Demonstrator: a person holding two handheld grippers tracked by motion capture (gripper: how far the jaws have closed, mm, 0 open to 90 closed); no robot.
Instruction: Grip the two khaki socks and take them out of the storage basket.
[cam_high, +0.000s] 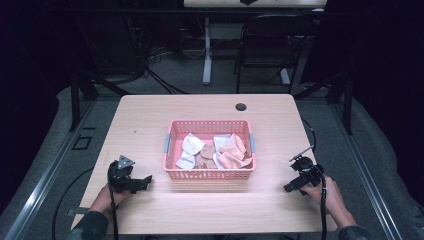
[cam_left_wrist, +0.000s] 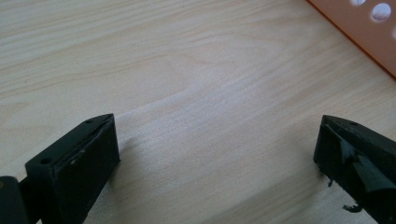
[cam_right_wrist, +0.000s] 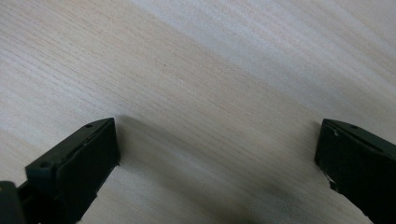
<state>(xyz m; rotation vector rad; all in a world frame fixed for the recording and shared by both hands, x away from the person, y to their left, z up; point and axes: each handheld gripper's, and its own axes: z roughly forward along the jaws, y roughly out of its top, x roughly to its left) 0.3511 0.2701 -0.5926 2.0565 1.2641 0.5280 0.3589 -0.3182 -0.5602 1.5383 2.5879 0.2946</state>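
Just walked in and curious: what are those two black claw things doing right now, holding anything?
Left gripper: open, holding nothing, over bare table beside the pink basket.
Right gripper: open, holding nothing, over bare table.

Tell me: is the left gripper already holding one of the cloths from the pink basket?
No, the left gripper has its jaws spread wide over the bare wooden table, and the cloths lie in the pink basket.

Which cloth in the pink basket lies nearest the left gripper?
The white cloth at the basket's left end; the peach cloth lies at the right end, farther from the left gripper.
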